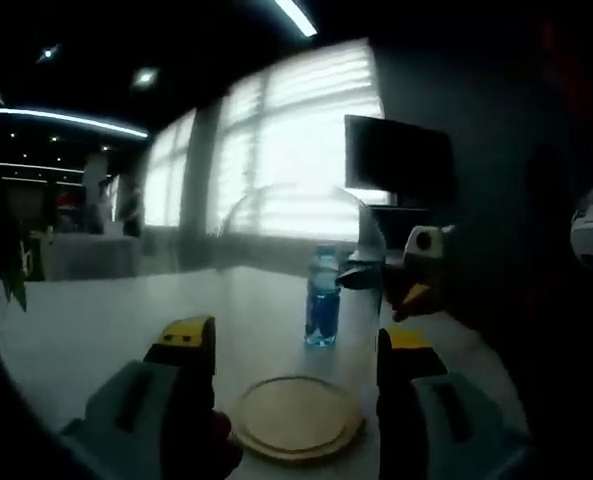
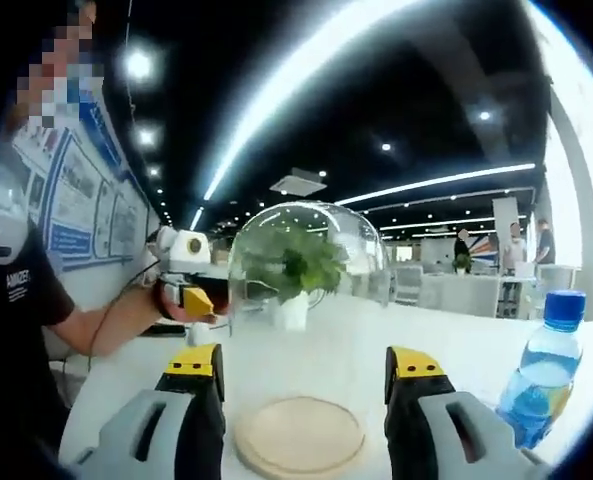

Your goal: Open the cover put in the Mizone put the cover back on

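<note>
I'm seeing the L gripper (image 1: 298, 336) w/ jaws apart, nothing between them; the wooden base (image 1: 298, 415) is lying bare on the tabletop (image 1: 96, 320) just past the tips. The Mizone (image 1: 322, 300) is standing upright beyond the base, cap on. The R gripper (image 2: 303, 360) is also gaping, nothing in it. The glass cover (image 2: 306, 262) is sitting off the base, behind it. A third gripper (image 2: 191, 298) is touching the cover's side; can't tell if it's clamping.

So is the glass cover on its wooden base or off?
Off. The wooden base lies bare; the glass cover is apart from it, farther back.
</note>
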The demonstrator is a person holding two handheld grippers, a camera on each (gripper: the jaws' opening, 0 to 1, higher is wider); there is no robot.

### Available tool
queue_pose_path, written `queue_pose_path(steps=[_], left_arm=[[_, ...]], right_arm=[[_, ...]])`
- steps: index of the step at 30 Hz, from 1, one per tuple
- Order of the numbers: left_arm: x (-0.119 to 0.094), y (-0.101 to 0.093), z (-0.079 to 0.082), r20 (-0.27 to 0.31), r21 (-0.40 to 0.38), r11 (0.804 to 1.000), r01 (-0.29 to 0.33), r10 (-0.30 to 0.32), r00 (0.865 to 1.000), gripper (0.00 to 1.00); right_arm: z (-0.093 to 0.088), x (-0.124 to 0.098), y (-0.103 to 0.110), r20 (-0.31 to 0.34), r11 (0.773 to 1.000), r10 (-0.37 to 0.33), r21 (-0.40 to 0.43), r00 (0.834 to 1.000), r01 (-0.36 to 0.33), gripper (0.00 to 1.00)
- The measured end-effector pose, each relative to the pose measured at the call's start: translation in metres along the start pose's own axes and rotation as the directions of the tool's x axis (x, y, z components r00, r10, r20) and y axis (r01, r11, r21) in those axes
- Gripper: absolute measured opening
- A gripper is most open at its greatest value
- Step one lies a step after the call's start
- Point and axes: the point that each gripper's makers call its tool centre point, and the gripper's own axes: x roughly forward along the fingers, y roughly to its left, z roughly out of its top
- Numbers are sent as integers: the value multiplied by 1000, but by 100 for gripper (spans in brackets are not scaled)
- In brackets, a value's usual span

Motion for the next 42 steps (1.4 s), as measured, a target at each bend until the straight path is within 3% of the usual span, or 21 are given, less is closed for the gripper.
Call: queue_pose_path(steps=[6,10,15,20,23,27,31,42], left_arm=[[8,5,4,-18,-9,1000,22,-22,1000,53],[12,11,6,-10,7,1000,28,-28,1000,60],[17,17,4,-30,-40,997,59,-61,998,63],[17,9,3,-32,8,994,113,-113,993,54],[20,10,-2,-66,7,993,115,-114,991,56],[22,9,1,-70,19,991,129,-128,989,57],[23,6,3,-80,112,980,163,-154,985,54],[22,7,4,-88,80,983,166,-159,983,53]], right_arm=[[1,12,-4,-13,1000,25,8,1000,-25,57],[2,21,-3,-10,999,52,10,999,-51,59],[0,24,1,-40,995,99,-17,994,-100,60],[2,24,-1,-42,990,138,-13,990,-139,60],[-3,26,0,-87,985,161,-44,983,-165,62],[3,34,0,-96,981,173,-69,980,-180,67],[9,39,1,-90,979,186,-73,979,-192,71],[11,46,-1,-69,976,213,-37,975,-216,74]])
